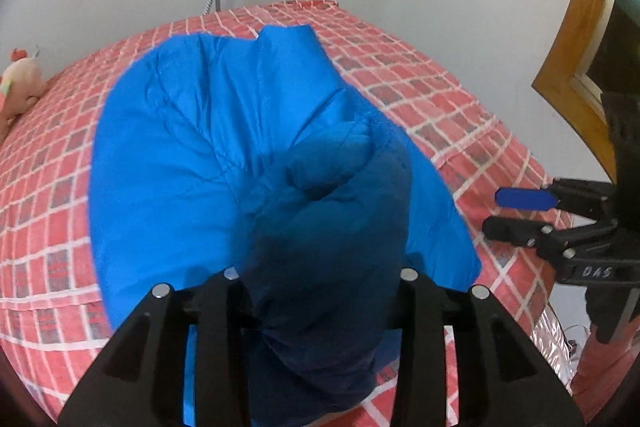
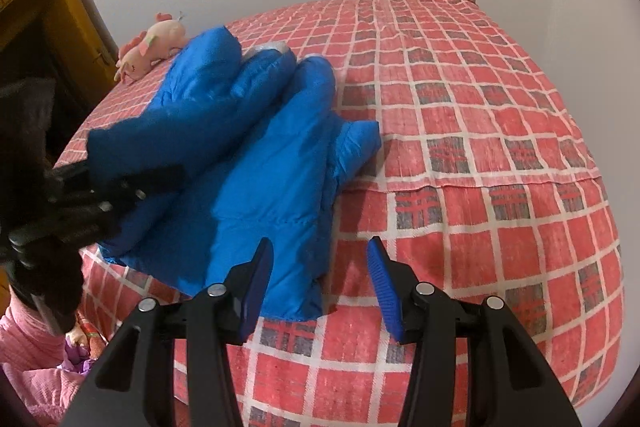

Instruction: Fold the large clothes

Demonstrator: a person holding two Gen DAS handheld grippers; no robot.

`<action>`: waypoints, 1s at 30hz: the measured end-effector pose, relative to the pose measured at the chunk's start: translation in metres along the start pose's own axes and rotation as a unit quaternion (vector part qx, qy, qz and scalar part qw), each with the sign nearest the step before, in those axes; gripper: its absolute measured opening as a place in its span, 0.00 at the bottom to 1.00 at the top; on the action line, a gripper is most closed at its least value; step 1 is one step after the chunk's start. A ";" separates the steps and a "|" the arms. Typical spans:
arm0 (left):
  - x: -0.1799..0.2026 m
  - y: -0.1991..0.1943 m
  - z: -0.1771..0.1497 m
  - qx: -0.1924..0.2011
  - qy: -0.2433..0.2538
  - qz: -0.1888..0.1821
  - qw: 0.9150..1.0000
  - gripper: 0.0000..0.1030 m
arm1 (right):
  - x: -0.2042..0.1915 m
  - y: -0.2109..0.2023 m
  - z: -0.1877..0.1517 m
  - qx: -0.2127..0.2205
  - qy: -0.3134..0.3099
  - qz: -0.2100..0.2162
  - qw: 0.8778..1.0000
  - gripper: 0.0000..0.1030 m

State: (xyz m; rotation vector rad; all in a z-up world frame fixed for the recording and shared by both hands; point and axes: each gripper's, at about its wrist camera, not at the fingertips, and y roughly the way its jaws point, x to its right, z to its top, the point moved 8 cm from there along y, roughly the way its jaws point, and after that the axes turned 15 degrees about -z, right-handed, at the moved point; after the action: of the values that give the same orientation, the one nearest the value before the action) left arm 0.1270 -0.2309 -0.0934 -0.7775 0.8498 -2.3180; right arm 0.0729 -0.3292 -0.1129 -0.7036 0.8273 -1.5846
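Right wrist view shows us the blue padded jacket (image 2: 256, 163) lying on the red checked bed cover (image 2: 480, 155), its long axis running from the near edge of the bed toward the pink plush toy (image 2: 150, 45) at the far left. Our right gripper (image 2: 316, 287) hovers over the jacket's near right corner, fingers half spread and empty. Our left gripper (image 2: 132, 183) is closer in, clamped on a bunched fold lifted off the jacket's left side. We judge that fold must cross rightward over the jacket; only the right gripper stands in that path.
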 end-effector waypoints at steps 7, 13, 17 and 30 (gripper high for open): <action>-0.002 0.001 -0.004 0.005 -0.011 -0.019 1.000 0.35 | -0.002 0.002 0.004 -0.003 0.003 0.006 1.000 0.48; 0.021 -0.036 -0.001 0.025 -0.006 -0.065 0.998 0.55 | -0.007 -0.013 0.022 0.014 0.006 0.012 1.000 0.58; 0.033 -0.071 0.005 0.052 -0.015 -0.125 0.991 0.62 | -0.012 -0.020 0.040 0.012 0.018 0.046 0.999 0.67; -0.079 -0.113 0.023 0.111 -0.053 0.083 0.989 0.64 | -0.074 0.010 0.078 -0.086 0.030 0.153 0.984 0.87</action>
State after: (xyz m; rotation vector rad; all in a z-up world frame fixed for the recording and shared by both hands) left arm 0.1635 -0.1142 -0.0253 -0.6980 0.5760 -2.1568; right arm 0.1538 -0.2673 -0.0763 -0.6187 1.0717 -1.2738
